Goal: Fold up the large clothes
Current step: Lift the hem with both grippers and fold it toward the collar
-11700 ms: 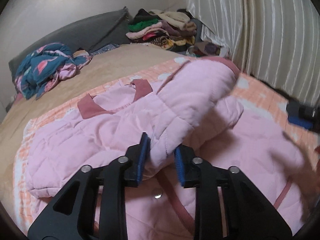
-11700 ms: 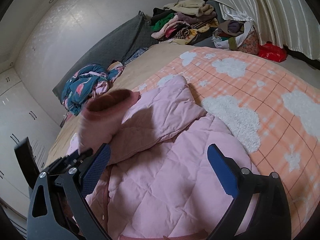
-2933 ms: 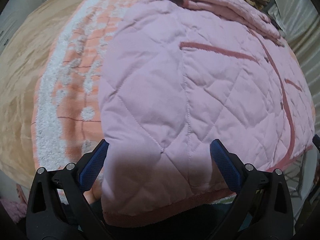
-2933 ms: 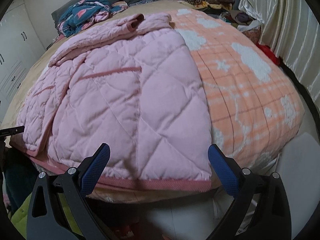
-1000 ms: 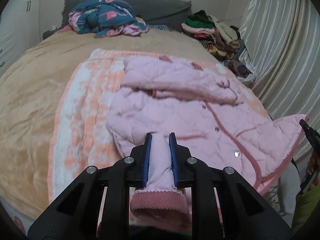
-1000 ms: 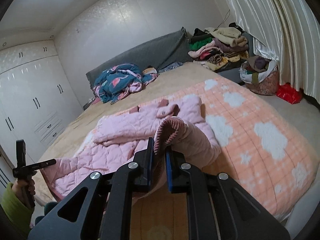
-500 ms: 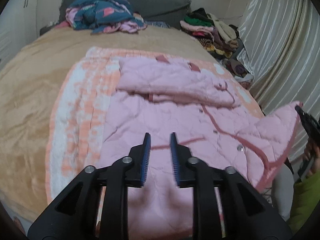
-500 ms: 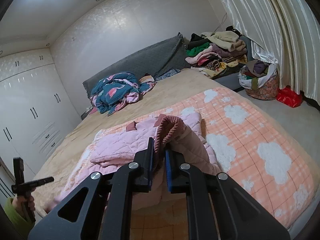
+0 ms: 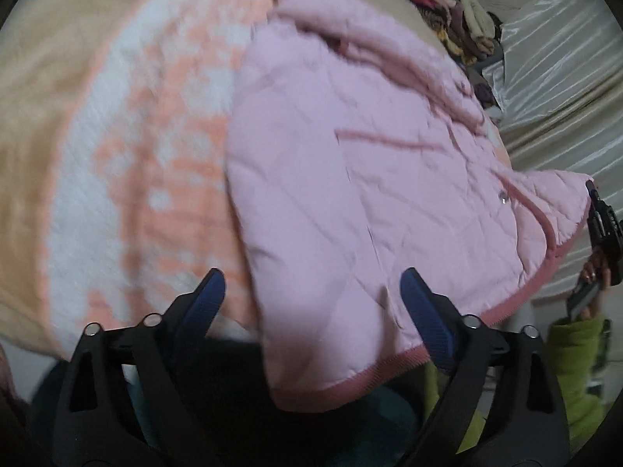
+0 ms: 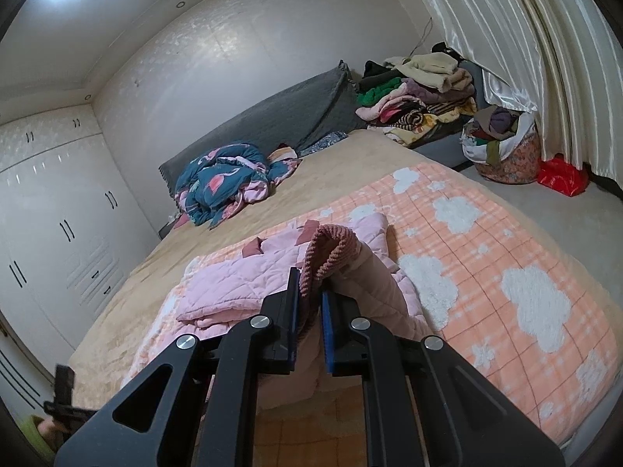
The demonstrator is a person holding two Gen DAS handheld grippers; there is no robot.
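Observation:
A pink quilted jacket (image 9: 350, 163) lies on the orange cloud-patterned blanket (image 9: 163, 148) on the bed. Its hem corner hangs over the near edge. My left gripper (image 9: 311, 303) is open and empty, with its jaws on either side of the left hem corner. My right gripper (image 10: 309, 323) is shut on the jacket's ribbed dark-pink hem (image 10: 327, 249) and holds that corner lifted above the bed. The right gripper also shows at the right edge of the left wrist view (image 9: 601, 225), at the jacket's raised corner. The rest of the jacket (image 10: 241, 284) lies folded behind.
A blue patterned garment heap (image 10: 226, 179) lies by the grey headboard (image 10: 280, 116). A pile of folded clothes (image 10: 416, 89) and a full laundry basket (image 10: 502, 144) stand by the curtain. White wardrobes (image 10: 50, 210) line the left wall.
My left gripper has let go of the hem corner, opened wide and dropped closer over the jacket's near edge. My right gripper has kept its grip, holding the other corner up.

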